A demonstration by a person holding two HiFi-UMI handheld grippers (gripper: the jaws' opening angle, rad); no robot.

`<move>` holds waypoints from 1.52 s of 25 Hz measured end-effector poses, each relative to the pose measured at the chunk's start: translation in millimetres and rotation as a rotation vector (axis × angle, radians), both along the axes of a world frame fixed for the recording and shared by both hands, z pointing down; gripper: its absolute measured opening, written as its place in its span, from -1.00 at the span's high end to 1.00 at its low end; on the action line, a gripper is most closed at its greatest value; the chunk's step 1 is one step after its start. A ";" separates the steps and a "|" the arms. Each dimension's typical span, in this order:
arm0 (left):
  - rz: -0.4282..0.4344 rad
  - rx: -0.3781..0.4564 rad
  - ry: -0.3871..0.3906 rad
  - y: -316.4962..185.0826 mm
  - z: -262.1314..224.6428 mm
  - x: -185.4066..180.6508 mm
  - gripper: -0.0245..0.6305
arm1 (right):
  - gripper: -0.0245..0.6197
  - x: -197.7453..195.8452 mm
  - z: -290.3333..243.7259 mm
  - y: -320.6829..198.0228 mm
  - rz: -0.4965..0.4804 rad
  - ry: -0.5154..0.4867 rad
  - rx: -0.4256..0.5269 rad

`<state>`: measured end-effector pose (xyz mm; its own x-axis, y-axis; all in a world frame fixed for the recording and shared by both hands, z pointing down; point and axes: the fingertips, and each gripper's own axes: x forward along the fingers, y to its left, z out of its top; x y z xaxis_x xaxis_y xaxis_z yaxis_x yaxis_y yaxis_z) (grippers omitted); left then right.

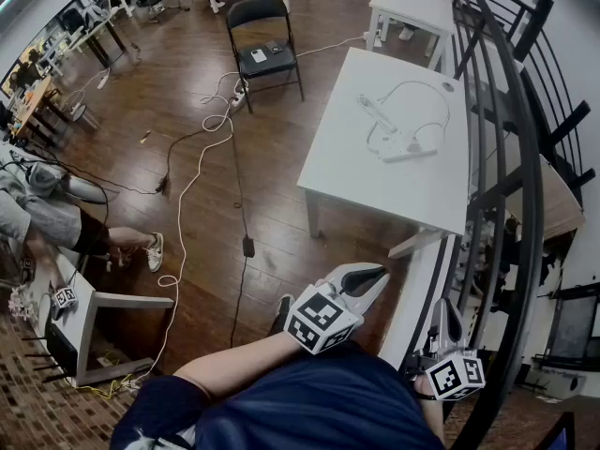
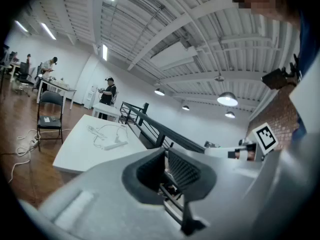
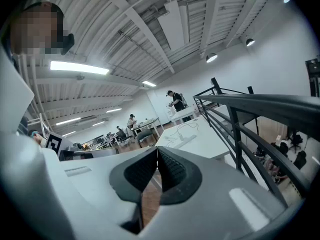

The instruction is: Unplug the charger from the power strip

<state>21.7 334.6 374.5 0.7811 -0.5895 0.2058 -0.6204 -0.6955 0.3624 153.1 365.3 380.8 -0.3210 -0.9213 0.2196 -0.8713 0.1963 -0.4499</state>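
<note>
While keeping left gripper (image 1: 373, 279) fingers pinched together on nothing, faces the table (image 1: 342, 162) well ahead; finds power strip (image 1: 412, 149) lying crosswise there, charger (image 1: 391, 144) seemingly at its left end, roughly between both reaches; right gripper (image 1: 446, 307) fingers equally closed, empty.

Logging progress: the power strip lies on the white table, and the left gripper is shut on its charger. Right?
Not quite. The power strip lies on the white table, but the left gripper is shut on nothing: the left gripper view shows its fingers together and empty, far from the table.
</note>
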 end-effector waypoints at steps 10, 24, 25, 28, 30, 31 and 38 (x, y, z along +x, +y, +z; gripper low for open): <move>-0.055 0.010 -0.035 -9.0 -2.6 21.7 0.85 | 0.89 31.0 10.9 -15.6 -0.030 -0.046 0.001; 0.051 0.032 -0.014 -130.3 9.5 56.1 0.85 | 0.89 59.9 17.3 -126.6 0.069 0.010 -0.031; 0.055 0.027 -0.009 -145.4 10.0 56.3 0.85 | 0.89 59.6 18.3 -140.2 0.075 0.014 -0.039; 0.063 -0.010 -0.005 -191.6 16.9 51.5 0.85 | 0.89 49.5 22.6 -184.6 0.072 0.013 -0.059; 0.062 -0.037 -0.004 -220.9 21.9 45.1 0.85 | 0.89 39.0 25.3 -213.1 0.054 0.022 -0.073; 0.059 -0.047 -0.002 -235.3 23.2 41.5 0.85 | 0.89 34.3 26.8 -227.3 0.044 0.029 -0.083; 0.002 -0.039 0.013 -326.1 19.7 8.2 0.85 | 0.89 -11.6 35.9 -327.5 -0.055 0.078 -0.120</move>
